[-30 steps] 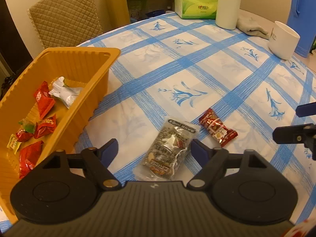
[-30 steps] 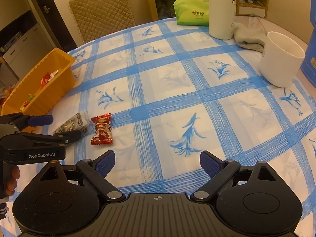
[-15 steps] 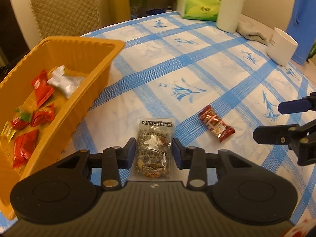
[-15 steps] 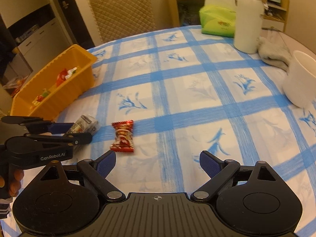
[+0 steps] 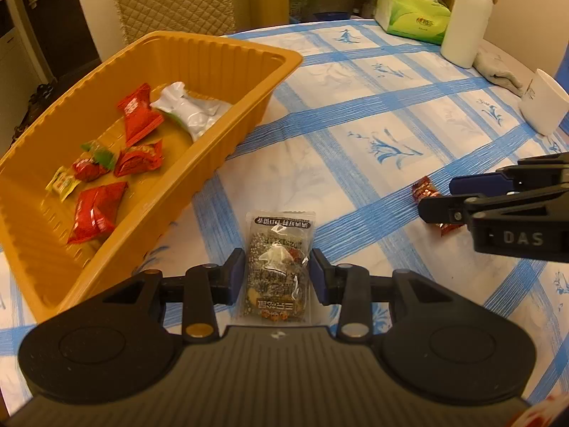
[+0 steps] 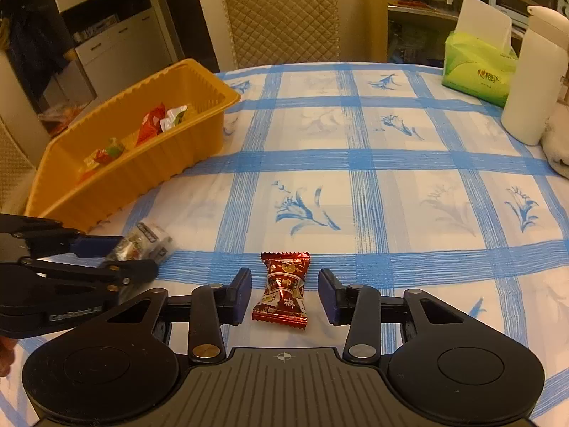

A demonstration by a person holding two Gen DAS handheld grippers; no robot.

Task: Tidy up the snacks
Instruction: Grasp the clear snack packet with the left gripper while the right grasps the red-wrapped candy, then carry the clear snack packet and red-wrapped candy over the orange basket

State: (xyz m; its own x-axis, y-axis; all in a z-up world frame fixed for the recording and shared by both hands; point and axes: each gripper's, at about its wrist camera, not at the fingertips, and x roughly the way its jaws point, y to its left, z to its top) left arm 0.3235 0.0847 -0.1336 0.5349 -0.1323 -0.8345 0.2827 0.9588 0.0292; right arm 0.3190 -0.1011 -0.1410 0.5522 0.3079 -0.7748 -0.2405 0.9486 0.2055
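Observation:
My left gripper is shut on a clear packet of mixed nuts and holds it just right of the orange tray. The tray holds several red candies and a white packet. My right gripper is partly closed around a red candy lying on the blue checked tablecloth; its pads stand a little apart from the wrapper on both sides. The left gripper also shows in the right wrist view, with the nut packet.
A green tissue box, a white flask, a grey cloth and a white cup stand at the table's far right. A quilted chair is behind the table. The tray sits at the left edge.
My left gripper closed on the nut packet and carried it toward the tray. My right gripper moved up to the red candy and narrowed around it.

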